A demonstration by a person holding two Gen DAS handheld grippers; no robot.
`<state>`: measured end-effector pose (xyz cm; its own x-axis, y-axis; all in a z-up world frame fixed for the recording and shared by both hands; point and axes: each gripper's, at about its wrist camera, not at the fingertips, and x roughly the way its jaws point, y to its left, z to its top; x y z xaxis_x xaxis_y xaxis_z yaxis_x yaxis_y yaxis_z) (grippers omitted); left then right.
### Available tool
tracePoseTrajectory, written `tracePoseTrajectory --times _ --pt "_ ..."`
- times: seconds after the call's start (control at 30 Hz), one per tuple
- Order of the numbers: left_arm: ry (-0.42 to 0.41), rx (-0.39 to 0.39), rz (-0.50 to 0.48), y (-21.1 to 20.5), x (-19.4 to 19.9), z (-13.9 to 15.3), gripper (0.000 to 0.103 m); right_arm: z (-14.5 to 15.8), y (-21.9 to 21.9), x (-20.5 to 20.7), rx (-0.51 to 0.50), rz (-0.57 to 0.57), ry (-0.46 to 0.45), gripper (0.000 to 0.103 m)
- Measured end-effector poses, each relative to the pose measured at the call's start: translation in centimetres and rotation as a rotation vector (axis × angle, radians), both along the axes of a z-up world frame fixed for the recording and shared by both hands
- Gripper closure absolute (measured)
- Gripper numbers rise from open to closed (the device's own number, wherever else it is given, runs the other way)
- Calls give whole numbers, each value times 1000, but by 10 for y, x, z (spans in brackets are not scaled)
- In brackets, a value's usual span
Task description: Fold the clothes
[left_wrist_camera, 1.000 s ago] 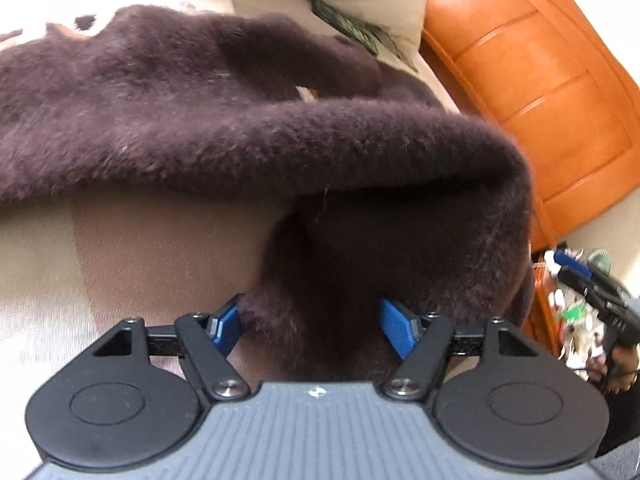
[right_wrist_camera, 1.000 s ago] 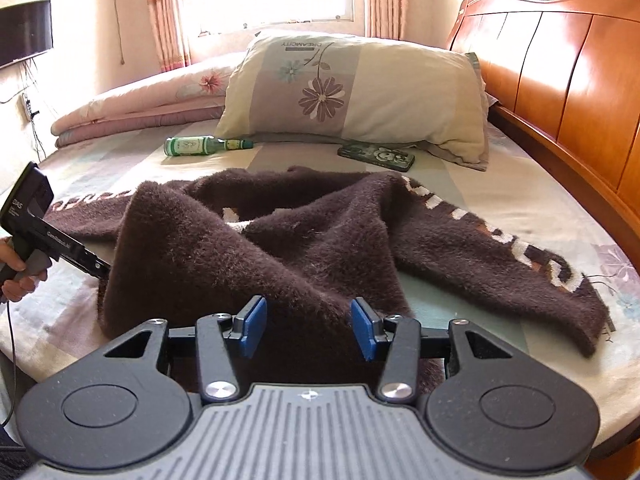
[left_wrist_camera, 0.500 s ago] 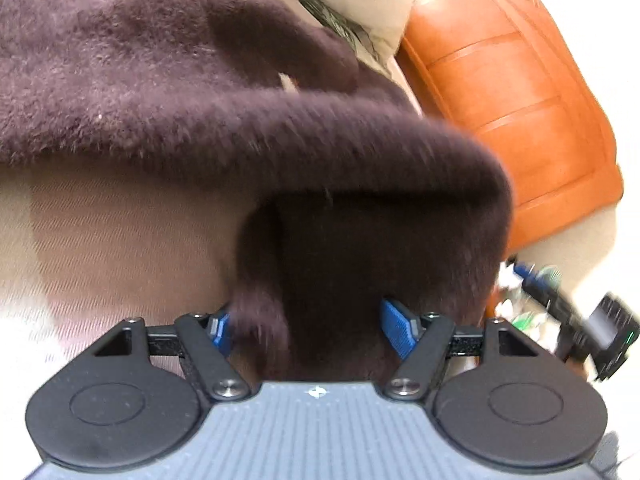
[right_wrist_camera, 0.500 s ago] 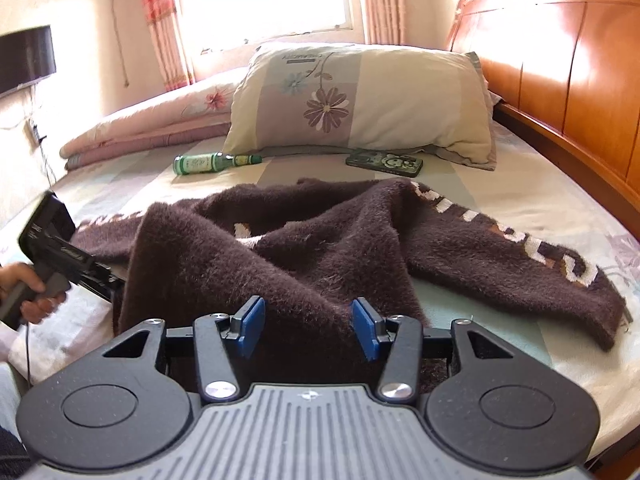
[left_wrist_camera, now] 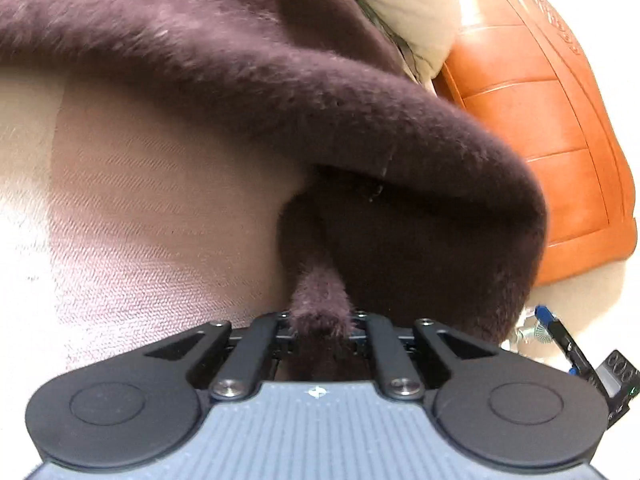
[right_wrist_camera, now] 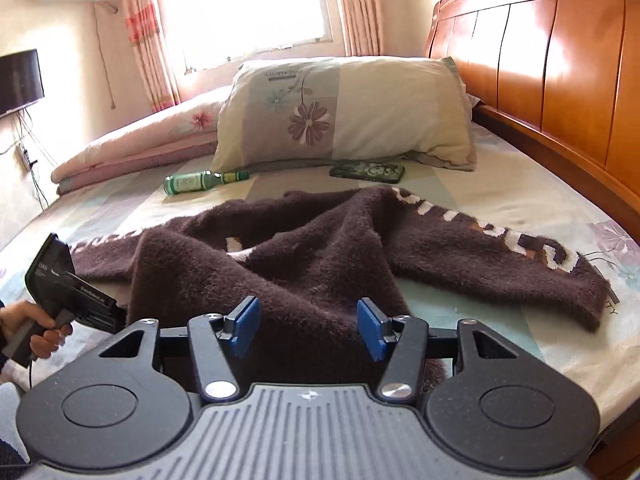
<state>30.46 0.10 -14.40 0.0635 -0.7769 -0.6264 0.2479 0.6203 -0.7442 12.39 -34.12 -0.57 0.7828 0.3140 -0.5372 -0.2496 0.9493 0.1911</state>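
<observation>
Gripping stage: the sweater [right_wrist_camera: 304, 264] lies crumpled across the bed [right_wrist_camera: 500, 200], one edge clamped in the left tool [left_wrist_camera: 320, 328]. The right tool [right_wrist_camera: 306, 326] hovers over the near hem, jaws opening, nothing between the pads; it likely needs to close there next. Beyond: pillow [right_wrist_camera: 344, 112], bottle [right_wrist_camera: 204, 180], headboard [right_wrist_camera: 560, 60], window [right_wrist_camera: 248, 0].

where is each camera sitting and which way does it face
Left wrist: sits on the left gripper, low over the bed, facing the headboard; jaws shut on a tuft of the brown sweater.
Right wrist: sits on the right gripper at the bed's near edge, facing the pillow and window; jaws opening, pads clear of the sweater, a hand at left.
Both show the sweater, headboard, pillow, and each other's gripper.
</observation>
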Motion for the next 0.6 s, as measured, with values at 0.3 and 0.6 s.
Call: tracePoseTrajectory --times 0.3,0.6 --pt "-189 8 107 57 -69 85 99 -4 7 -6 17 23 15 42" --pt "-342 7 172 107 -157 162 99 -9 27 12 50 79 43 42"
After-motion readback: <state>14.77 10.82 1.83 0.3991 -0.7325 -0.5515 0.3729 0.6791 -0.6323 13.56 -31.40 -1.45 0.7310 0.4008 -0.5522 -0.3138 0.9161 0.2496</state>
